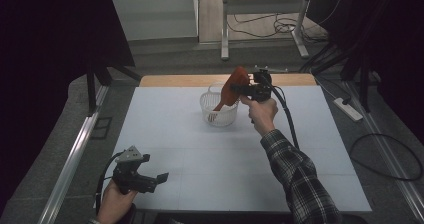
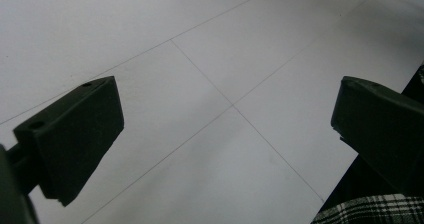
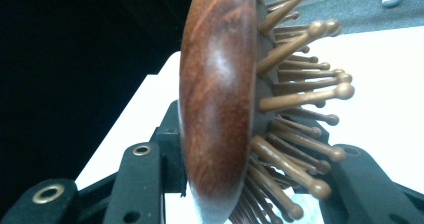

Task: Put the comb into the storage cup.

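A reddish wooden hairbrush (image 1: 240, 77) hangs tilted over a white slatted basket (image 1: 218, 116) at the far middle of the table, its handle pointing down into the basket. My right gripper (image 1: 236, 88) is shut on the brush's head. In the right gripper view the brush (image 3: 217, 109) stands edge-on between the black jaws, its wooden pegs (image 3: 300, 99) pointing right; the right gripper (image 3: 250, 184) clamps it from both sides. My left gripper (image 1: 157, 180) rests low at the table's front left, open, with nothing between its fingers. In the left gripper view, bare white table lies in the left gripper's (image 2: 227, 124) gap.
The white table top (image 1: 200, 154) has a wooden strip along its far edge. A metal rail (image 1: 75, 154) runs along the left side. On the floor lie a power strip (image 1: 348, 109) and cables at the right, and a metal frame (image 1: 225, 29) stands behind the table.
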### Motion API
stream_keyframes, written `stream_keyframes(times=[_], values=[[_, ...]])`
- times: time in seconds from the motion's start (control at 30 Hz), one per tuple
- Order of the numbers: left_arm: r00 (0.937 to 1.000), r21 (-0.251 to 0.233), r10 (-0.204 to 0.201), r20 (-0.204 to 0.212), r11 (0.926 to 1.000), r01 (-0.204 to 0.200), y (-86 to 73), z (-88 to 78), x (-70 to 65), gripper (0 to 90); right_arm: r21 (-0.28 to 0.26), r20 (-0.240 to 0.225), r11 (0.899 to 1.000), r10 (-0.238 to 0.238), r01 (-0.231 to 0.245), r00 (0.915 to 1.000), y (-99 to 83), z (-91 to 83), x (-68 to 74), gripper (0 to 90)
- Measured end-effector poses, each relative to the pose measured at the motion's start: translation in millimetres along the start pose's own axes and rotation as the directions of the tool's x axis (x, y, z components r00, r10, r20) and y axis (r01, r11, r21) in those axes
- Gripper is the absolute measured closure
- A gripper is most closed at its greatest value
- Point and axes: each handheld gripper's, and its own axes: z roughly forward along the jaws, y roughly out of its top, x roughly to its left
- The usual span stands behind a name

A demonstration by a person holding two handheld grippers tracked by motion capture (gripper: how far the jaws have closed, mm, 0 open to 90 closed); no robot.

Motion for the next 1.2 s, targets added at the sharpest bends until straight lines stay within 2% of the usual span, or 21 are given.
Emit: stream_keyframes(times=[0.3, 0.7, 1.2], values=[[1.0000, 0.003, 0.000, 0.002, 1.0000, 0.000, 0.2, 0.4, 0.2, 0.6, 0.010, 0.016, 1.000, -0.003, 0.003, 0.9999, -7.3, 5.6, -2.1, 52.9], [1.0000, 0.010, 0.003, 0.002, 0.9999, -0.003, 0.9, 1.1, 0.1, 0.6, -0.002, 0.004, 0.999, 0.045, -0.045, 0.9990, -15.3, 7.5, -10.2, 49.3], [1.0000, 0.015, 0.002, 0.001, 0.9999, -0.002, 1.3, 2.2, 0.1, 0.7, -0.012, 0.020, 0.999, 0.040, -0.040, 0.9990, -19.3, 8.1, -14.3, 44.3]])
